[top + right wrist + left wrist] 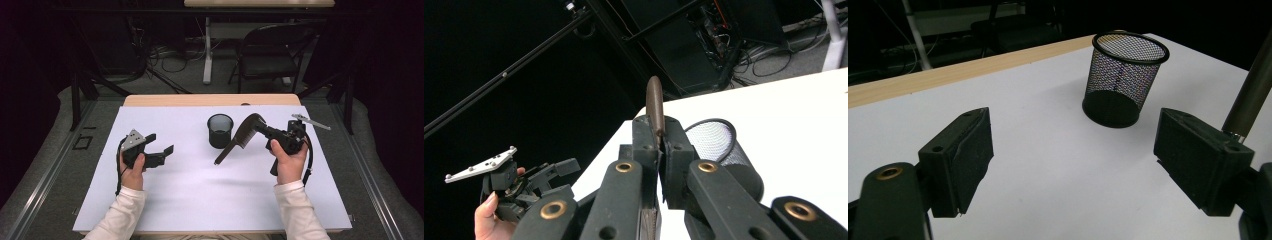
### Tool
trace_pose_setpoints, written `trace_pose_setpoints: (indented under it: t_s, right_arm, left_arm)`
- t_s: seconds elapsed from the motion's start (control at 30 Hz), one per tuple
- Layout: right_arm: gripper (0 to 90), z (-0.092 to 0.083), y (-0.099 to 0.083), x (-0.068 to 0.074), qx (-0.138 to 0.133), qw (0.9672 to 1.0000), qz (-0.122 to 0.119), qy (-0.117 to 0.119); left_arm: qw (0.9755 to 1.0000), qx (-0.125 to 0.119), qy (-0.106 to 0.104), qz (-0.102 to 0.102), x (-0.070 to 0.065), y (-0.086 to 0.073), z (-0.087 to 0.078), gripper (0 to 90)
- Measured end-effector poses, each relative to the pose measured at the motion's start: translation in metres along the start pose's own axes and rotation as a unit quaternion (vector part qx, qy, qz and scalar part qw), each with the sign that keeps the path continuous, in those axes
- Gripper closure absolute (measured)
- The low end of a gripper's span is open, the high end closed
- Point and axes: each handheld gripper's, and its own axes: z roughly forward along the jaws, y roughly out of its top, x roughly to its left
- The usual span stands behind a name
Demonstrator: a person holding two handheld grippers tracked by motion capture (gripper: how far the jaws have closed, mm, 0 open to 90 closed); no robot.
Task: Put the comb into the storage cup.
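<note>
A dark brown comb hangs slanted over the white table sheet, its handle end low and just right of a black mesh cup. My right gripper is shut on the comb's upper end; in the right gripper view the comb stands edge-on between the closed pads of that gripper, with the cup behind. My left gripper rests at the table's left, open and with nothing in it. In the left gripper view the left gripper faces the cup, and the comb's handle shows at the right.
The sheet covers most of a wooden table whose far edge shows. A folding chair and a white table leg stand on the floor beyond, among cables. The left hand's gripper appears low left in the right gripper view.
</note>
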Motion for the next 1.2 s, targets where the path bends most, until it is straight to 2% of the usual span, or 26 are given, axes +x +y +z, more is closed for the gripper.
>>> trace_pose_setpoints:
  t_s: [0.1, 0.47, 0.8, 1.2]
  right_arm:
    - [87.6, 0.001, 0.002, 0.003, 0.002, 0.9999, -0.013, -0.009]
    - [87.6, 0.003, 0.009, 0.003, 0.012, 0.9993, -0.015, -0.034]
    - [87.6, 0.010, 0.019, 0.009, 0.035, 0.9969, -0.038, -0.059]
    - [87.6, 0.019, 0.034, 0.020, 0.051, 0.9943, -0.063, -0.070]
  left_arm:
    - [1.0000, 0.000, -0.001, 0.002, -0.001, 0.000, 0.000, 16.2]
    - [1.0000, 0.001, 0.003, 0.001, -0.002, -0.001, -0.002, 16.2]
    - [1.0000, 0.003, 0.003, 0.002, -0.002, -0.002, -0.003, 16.2]
    - [1.0000, 0.006, 0.007, 0.002, -0.002, -0.004, -0.004, 16.2]
